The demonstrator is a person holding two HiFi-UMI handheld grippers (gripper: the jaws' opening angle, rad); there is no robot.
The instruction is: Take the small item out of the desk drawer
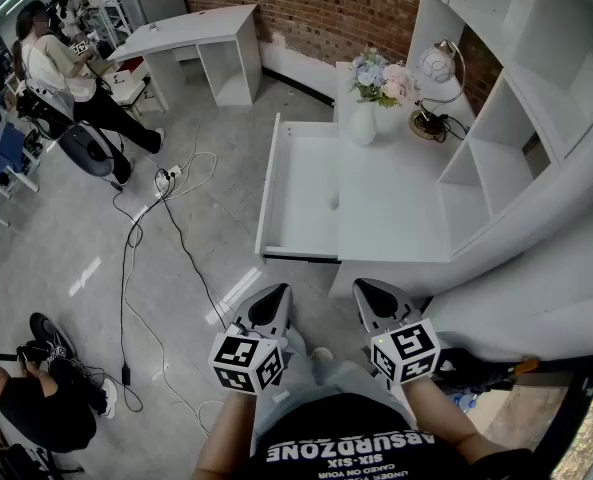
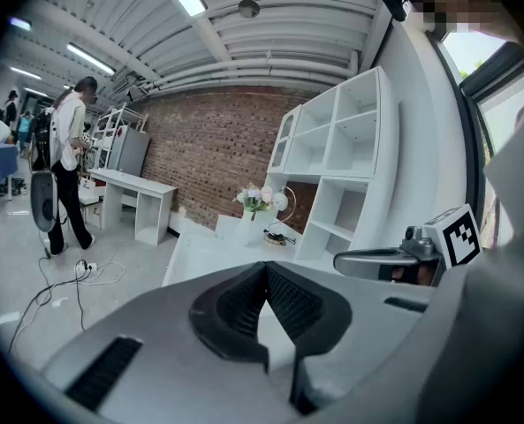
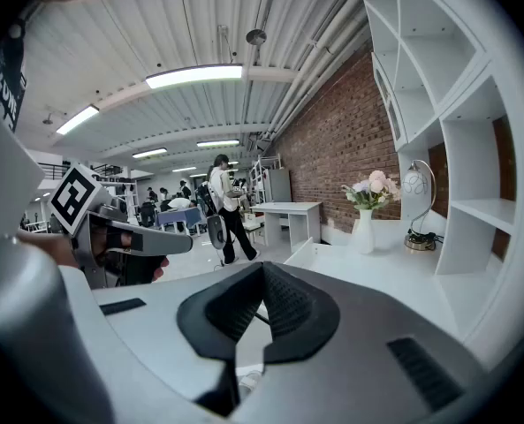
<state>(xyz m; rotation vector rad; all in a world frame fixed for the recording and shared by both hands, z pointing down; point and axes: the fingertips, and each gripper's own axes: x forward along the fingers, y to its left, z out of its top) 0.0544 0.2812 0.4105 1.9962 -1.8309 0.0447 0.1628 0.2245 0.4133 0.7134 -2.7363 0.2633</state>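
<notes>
the left gripper and the right gripper are held side by side close to the person's body, both pointing toward the desk and well short of it. in the left gripper view the fingers are pressed together at the tips with nothing between them, and in the right gripper view the fingers are likewise closed on nothing. beyond them the drawer stands pulled out to the left of the white desk top, a shallow white tray open to the head view. inside it, near the side next to the desk top, lies the small item, a pale speck too small to make out further; the rest of the drawer floor shows bare white. farther along the desk top a white vase stands upright holding a bunch of pale flowers, and just beside it toward the wall sits a lamp with a round globe. a white shelf unit of open compartments rises along the right of the desk. on the floor to the left, cables trail across the grey surface. at the far end a brick wall runs behind a second white desk, and a person stands near it at the upper left.
</notes>
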